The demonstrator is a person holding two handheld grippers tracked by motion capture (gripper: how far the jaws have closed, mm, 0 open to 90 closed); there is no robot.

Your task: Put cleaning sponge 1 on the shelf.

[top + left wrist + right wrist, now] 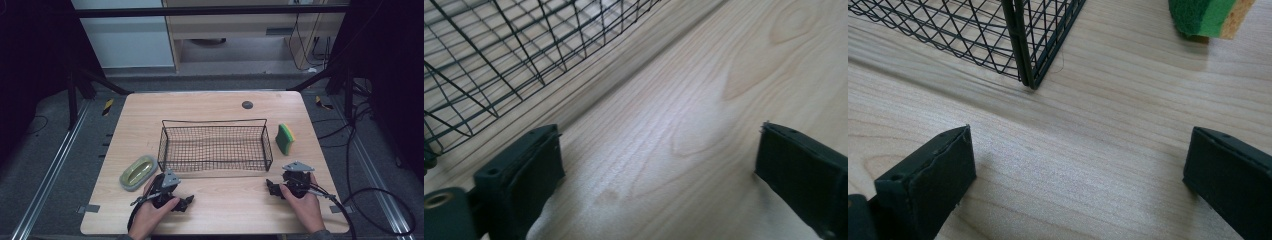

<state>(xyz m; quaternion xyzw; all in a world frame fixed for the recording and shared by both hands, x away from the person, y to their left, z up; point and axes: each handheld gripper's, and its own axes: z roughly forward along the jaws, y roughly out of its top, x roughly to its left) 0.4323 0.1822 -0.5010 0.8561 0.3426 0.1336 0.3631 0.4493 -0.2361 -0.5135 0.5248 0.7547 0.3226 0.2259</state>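
Nearest the person, both hands rest on the front part of the wooden counter [220, 205]. The left gripper [186, 203] lies low with its jaws spread wide and nothing between them, just bare wood. The right gripper [271, 188] is the same: jaws wide apart, holding nothing.

Just beside the left gripper, a bit farther back, sits a small green dish [138, 172], maybe a soap dish, though it is too small to be sure. It looks hard and smooth, so it could slip. Its raised rim is the best place to pinch. It lies close to the left edge of the counter, so a push that way could knock it off.

Behind the grippers, in the middle, stands a black wire basket [215, 145]. It is open on top and nothing lies in it. It is stiff and light and could slide if bumped. Its near corner [1025, 75] is close to the right gripper.

Farther right, past the basket's end, a green and yellow sponge [285, 139] stands on its edge, apart from the basket. It is soft, light and squashy, so it is easy to squeeze across its flat sides. It may tip over if nudged.

There is open wood between the grippers, and free room above the basket to drop things in.
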